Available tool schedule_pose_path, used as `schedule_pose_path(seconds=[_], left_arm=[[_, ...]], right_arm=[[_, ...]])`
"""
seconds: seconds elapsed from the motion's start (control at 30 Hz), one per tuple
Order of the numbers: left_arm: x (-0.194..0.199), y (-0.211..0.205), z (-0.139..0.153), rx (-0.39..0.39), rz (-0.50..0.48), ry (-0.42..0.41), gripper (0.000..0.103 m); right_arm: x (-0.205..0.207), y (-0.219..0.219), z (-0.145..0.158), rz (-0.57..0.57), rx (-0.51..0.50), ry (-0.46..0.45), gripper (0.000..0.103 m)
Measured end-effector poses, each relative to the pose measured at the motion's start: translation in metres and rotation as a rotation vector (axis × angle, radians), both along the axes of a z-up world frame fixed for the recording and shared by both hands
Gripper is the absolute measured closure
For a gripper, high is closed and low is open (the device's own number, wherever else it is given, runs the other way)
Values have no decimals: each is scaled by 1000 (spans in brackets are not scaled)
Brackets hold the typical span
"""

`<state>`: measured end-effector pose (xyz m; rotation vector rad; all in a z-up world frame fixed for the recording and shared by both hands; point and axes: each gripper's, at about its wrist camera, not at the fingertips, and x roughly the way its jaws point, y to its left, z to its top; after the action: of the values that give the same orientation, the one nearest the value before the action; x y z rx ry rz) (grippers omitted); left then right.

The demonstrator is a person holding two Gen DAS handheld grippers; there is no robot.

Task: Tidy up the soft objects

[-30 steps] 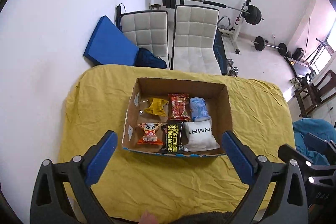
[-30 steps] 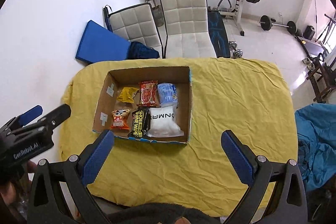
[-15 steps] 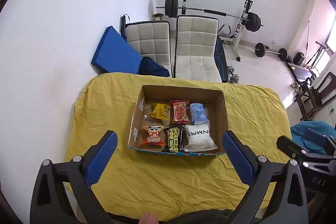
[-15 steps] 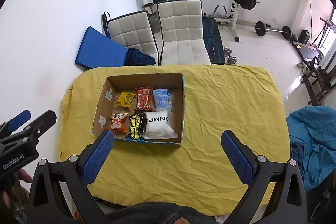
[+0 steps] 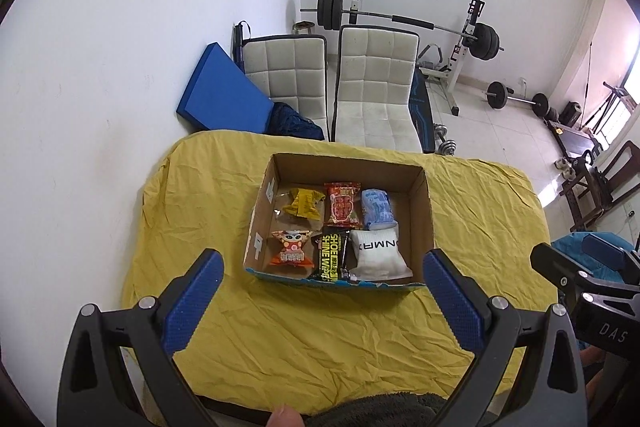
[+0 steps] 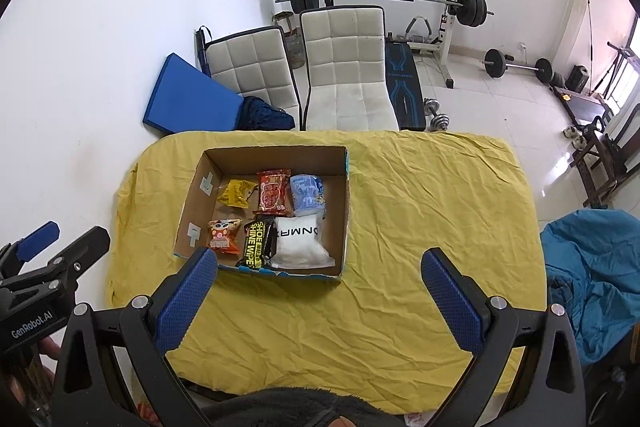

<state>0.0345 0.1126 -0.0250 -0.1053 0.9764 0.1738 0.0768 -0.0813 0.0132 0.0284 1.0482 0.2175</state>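
White walls and a pale tiled floor — two white quilted chairs, a blue mat leaning beside them, a barbell rack behind; daylight enters at right.

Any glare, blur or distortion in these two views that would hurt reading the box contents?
Left wrist: strong fisheye bending and dark corners, yet the cardboard box and its packets are sharp and evenly lit. Right wrist: same curvature; glare only on the floor tiles, box unaffected.
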Motion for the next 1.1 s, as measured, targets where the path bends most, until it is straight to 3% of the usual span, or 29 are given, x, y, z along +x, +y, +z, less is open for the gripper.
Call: schedule_pose_path(seconds=[1.1], left_arm=[[-6,-6,-8,3,7,16,1]], right_arm=[[-7,-7,2,-28,-13,-18,0]])
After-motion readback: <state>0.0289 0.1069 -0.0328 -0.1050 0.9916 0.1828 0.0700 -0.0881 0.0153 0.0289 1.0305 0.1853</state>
